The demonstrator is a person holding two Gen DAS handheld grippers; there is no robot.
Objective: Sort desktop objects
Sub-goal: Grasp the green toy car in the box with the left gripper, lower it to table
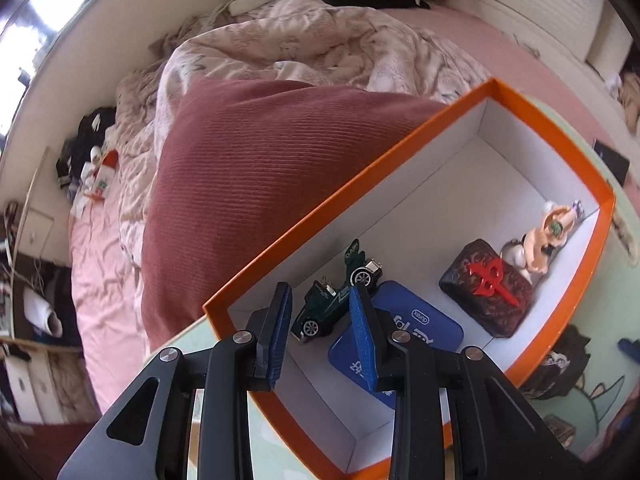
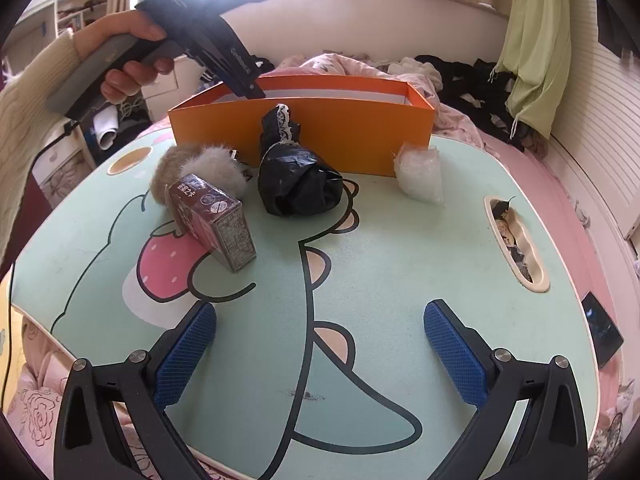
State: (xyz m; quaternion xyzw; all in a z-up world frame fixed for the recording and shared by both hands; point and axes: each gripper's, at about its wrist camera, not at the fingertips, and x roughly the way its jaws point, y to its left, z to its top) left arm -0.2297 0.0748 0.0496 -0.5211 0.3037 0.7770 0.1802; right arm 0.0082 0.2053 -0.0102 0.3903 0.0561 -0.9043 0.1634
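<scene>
Through the left wrist view, the left gripper (image 1: 320, 300) is hanging over the near corner of the orange box (image 1: 404, 136), its jaws drawn close with nothing between them; inside are lying a green toy car (image 1: 320, 308), a blue tin (image 1: 420, 320), a dark case (image 1: 488, 292) and a figurine (image 1: 548, 240), so it should be lifting straight up, clear of the rim. Through the right wrist view, the right gripper (image 2: 320, 348) is waiting wide open and empty over the table (image 2: 400, 280), while a card box (image 2: 216, 220), fur pompom (image 2: 200, 168), black bundle (image 2: 296, 184) and clear packet (image 2: 418, 178) are still sitting outside, the bundle crowding the wall.
</scene>
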